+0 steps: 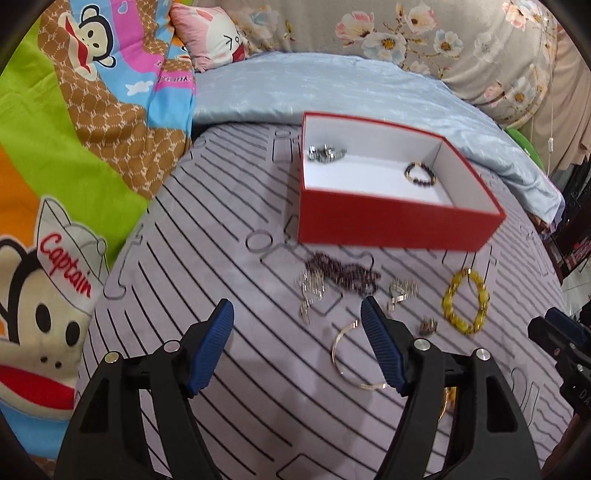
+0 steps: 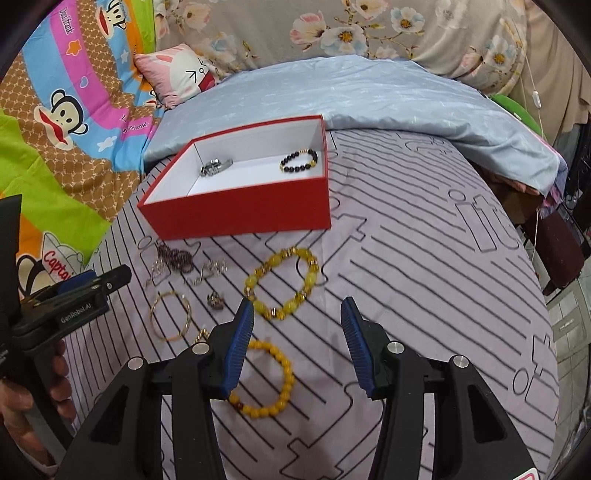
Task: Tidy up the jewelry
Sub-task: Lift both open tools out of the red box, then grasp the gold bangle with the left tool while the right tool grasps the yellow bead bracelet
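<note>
A red box (image 1: 391,223) (image 2: 243,212) with a white inside holds a silver watch (image 1: 325,152) (image 2: 216,166) and a dark bead bracelet (image 1: 420,173) (image 2: 298,160). In front of it on the bed lie a dark bead string (image 1: 343,275) (image 2: 176,255), silver pieces (image 1: 312,290), a thin gold bangle (image 1: 345,360) (image 2: 170,315), a yellow crystal bracelet (image 1: 466,301) (image 2: 282,282) and an amber bead bracelet (image 2: 275,382). My left gripper (image 1: 297,314) is open and empty above the bangle. My right gripper (image 2: 297,314) is open and empty above the two yellow bracelets.
The jewelry lies on a lilac striped sheet (image 2: 424,277). A pale blue quilt (image 1: 332,88) lies behind the box. A cartoon monkey blanket (image 1: 55,147) is at the left, and a floral cover (image 2: 332,33) at the back. The bed's edge drops at the right.
</note>
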`<action>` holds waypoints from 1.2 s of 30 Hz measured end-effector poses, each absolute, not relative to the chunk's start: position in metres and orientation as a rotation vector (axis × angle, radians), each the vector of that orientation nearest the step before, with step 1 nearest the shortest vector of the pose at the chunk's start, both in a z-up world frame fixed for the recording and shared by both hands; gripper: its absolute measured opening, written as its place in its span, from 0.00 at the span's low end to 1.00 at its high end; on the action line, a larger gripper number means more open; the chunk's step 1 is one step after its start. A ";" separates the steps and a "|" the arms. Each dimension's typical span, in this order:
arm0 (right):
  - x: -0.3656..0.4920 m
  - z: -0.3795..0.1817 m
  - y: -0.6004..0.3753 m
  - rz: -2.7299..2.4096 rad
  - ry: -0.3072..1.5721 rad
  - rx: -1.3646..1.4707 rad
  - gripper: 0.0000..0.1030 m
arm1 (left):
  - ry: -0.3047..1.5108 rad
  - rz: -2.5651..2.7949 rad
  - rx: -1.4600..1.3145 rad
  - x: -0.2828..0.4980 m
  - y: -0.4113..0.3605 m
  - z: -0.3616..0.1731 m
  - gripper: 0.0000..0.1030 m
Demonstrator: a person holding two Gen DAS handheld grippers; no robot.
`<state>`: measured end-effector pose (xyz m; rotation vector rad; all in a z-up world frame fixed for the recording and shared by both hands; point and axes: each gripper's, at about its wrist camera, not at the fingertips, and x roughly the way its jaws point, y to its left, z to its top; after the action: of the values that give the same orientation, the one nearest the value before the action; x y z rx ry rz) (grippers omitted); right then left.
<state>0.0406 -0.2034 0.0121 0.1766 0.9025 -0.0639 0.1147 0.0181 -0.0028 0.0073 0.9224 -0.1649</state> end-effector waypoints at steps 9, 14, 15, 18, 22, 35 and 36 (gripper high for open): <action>0.026 -0.004 -0.198 -0.050 0.938 0.200 0.47 | 0.946 -0.177 0.047 0.097 0.005 -0.026 0.66; 0.026 -0.007 -0.198 -0.048 0.941 0.207 0.48 | 0.949 -0.182 0.061 0.099 -0.002 -0.035 0.58; 0.026 -0.008 -0.198 -0.048 0.943 0.208 0.48 | 0.953 -0.184 0.059 0.100 -0.003 -0.037 0.56; 0.027 -0.010 -0.199 -0.046 0.946 0.213 0.48 | 0.960 -0.184 0.059 0.102 -0.004 -0.042 0.51; 0.032 -0.014 -0.200 -0.047 0.951 0.221 0.48 | 0.963 -0.183 0.066 0.103 -0.007 -0.047 0.40; 0.072 -0.027 -0.213 -0.068 0.954 0.267 0.43 | 0.962 -0.231 0.036 0.110 -0.010 -0.046 0.09; 0.075 -0.028 -0.214 -0.071 0.955 0.267 0.43 | 0.965 -0.235 0.032 0.111 -0.010 -0.046 0.07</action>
<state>0.0754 -0.2135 -0.0278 0.2669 0.9548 -0.0708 0.1106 -0.0099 -0.0461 0.0322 0.9650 -0.2353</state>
